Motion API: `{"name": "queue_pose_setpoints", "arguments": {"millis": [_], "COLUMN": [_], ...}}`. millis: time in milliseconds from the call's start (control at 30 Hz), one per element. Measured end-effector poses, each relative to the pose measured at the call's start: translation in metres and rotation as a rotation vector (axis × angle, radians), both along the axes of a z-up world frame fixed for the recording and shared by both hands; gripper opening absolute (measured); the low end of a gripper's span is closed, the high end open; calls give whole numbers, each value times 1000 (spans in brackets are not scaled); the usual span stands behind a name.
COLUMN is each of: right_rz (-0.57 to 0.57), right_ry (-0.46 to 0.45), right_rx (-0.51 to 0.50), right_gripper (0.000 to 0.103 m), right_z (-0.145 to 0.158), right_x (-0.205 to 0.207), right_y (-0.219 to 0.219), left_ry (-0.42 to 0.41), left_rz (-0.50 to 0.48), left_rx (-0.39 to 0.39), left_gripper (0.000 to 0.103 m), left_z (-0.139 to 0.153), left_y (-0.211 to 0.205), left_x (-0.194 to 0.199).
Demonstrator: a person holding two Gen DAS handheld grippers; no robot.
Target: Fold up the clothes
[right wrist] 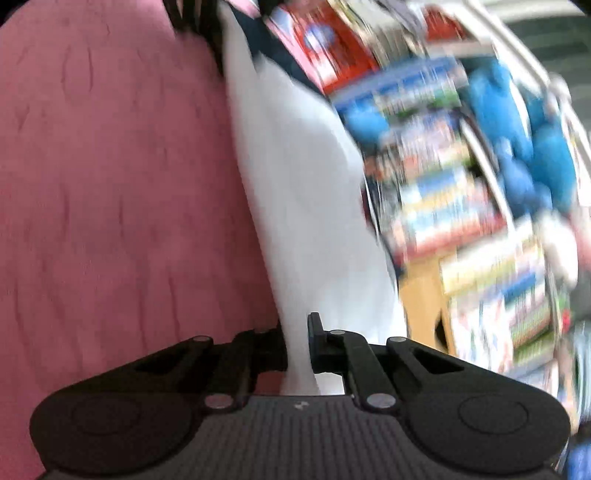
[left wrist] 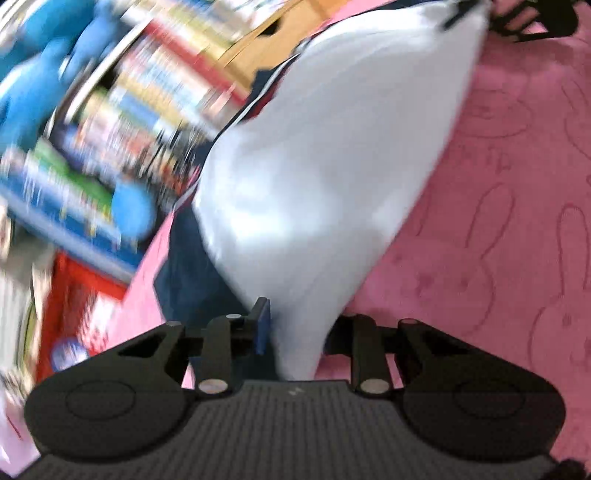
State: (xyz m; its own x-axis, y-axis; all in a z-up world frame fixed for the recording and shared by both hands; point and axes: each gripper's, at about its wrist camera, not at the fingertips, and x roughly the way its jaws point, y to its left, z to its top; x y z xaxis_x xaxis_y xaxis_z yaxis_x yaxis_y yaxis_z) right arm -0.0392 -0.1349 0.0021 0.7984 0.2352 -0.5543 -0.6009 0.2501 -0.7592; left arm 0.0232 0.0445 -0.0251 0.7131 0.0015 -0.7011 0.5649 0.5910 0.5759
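Garment (left wrist: 325,155), white with navy and red trim, hangs stretched between both tongs above pink bedding (left wrist: 509,229) with a bunny pattern. Left tongs (left wrist: 295,332) closed tight on one bunched end of the cloth; only a blue pad on one finger (left wrist: 263,325) shows, the other finger is hidden behind fabric. Right tongs (right wrist: 298,347) also pinched shut on a narrow white fold, cloth fills the gap. In the left wrist view the right tongs (left wrist: 524,18) are cut off at the top edge, dark shape only. In the right wrist view the left tongs (right wrist: 199,22) are likewise barely a dark blur at the top. Background is heavy motion blur: bookshelf (right wrist: 461,206) with colourful spines, blue plush toy (left wrist: 40,81), titles unreadable. Navy part of the garment (left wrist: 184,273) is mostly hidden behind the white panel.
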Motion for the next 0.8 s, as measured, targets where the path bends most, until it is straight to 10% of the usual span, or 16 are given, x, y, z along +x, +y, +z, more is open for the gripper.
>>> {"name": "queue_pose_setpoints", "arguments": {"millis": [533,700,800], "right_rz": [-228,-345,-414], "right_ry": [118,112,98], "right_rx": [98,168,264], "right_gripper": [14,44,65], "right_z": [0,10,24], "right_x": [8,-9,-20], "right_y": [-108,-131,-141], "left_ry": [-9,-28,1], "left_rz": [104,271,347], "left_rx": [16,-9,-90], "left_gripper": [33,102,102], "left_z": [10,20,33], "left_y": [38,72,89], "left_x": [-20,-34,-46]}}
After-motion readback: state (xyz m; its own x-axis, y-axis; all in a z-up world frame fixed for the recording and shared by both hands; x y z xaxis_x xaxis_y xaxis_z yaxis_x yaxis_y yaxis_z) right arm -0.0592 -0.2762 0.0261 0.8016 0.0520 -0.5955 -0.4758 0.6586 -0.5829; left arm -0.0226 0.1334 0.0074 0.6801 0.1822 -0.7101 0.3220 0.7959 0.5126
